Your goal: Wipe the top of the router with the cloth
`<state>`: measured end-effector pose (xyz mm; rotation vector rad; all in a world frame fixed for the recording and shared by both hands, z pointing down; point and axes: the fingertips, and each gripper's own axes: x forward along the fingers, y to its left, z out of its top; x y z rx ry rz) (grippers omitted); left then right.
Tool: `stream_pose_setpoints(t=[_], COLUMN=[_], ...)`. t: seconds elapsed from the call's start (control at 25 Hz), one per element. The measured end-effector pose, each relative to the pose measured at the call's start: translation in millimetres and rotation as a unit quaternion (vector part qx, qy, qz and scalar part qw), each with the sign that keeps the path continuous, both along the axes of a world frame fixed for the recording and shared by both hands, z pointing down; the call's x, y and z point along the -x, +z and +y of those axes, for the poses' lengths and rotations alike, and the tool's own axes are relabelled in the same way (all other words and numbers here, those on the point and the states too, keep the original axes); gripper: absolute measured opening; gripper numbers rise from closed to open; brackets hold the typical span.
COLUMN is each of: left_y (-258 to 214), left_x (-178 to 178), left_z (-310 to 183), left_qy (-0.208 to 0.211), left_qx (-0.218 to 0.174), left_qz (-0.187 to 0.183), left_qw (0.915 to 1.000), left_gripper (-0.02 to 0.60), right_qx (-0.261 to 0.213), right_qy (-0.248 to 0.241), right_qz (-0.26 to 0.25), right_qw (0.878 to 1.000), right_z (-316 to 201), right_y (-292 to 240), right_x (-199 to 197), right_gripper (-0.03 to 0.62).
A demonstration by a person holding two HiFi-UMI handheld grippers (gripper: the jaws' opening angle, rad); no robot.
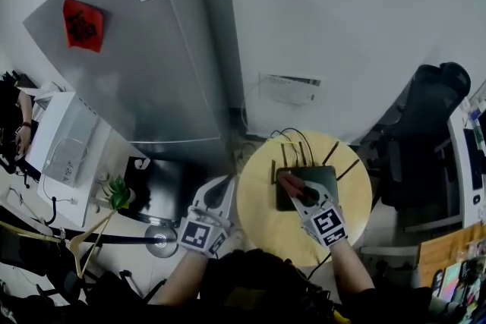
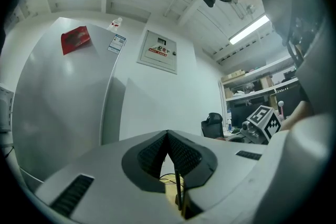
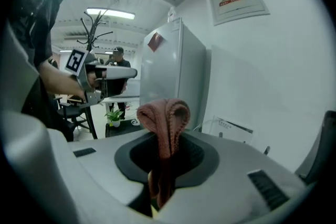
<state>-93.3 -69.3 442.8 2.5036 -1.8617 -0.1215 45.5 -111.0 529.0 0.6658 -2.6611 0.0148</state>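
A black router (image 1: 320, 178) with several upright antennas lies on a small round wooden table (image 1: 262, 220). My right gripper (image 1: 295, 190) hovers over the router's left half, shut on a reddish-pink cloth (image 1: 286, 180). In the right gripper view the cloth (image 3: 164, 122) stands folded up out of the closed jaws and hangs down between them. My left gripper (image 1: 219, 193) is off the table's left edge, apart from the router. Its pads (image 2: 185, 155) meet at the tip with nothing between them, and one thin antenna (image 2: 178, 191) shows beyond.
A tall silver fridge (image 1: 137, 49) stands behind the table on the left, and a black office chair (image 1: 425, 125) on the right. Cables (image 1: 292, 136) run behind the router to a white wall box (image 1: 292, 89). A potted plant (image 1: 118, 193) and white cabinet (image 1: 64, 152) are far left.
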Motion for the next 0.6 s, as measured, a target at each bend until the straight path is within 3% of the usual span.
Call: stream_pose_setpoints(t=[0.16, 0.32, 0.52, 0.6], left_y=[5, 8, 7, 8], left_x=[13, 27, 49, 59], left_z=[-4, -5, -2, 0], left_qy=[0.003, -0.006, -0.020, -0.028], left_qx=[0.015, 0.016, 0.022, 0.025], left_qz=[0.010, 0.014, 0.023, 0.023], left_qw=[0.9998, 0.9998, 0.9993, 0.9990], left_gripper=[0.002, 0.002, 0.002, 0.002], right_qx=[-0.042, -0.093, -0.130, -0.135], right_qy=[-0.048, -0.109, -0.171, -0.182], right_qz=[0.135, 0.269, 0.379, 0.406], right_qw=[0.989, 0.953, 0.900, 0.885], right_z=[-2, -7, -14, -19], right_y=[55, 104, 159, 172], right_x=[19, 33, 37, 43], right_gripper=[0.064, 0.064, 0.064, 0.064])
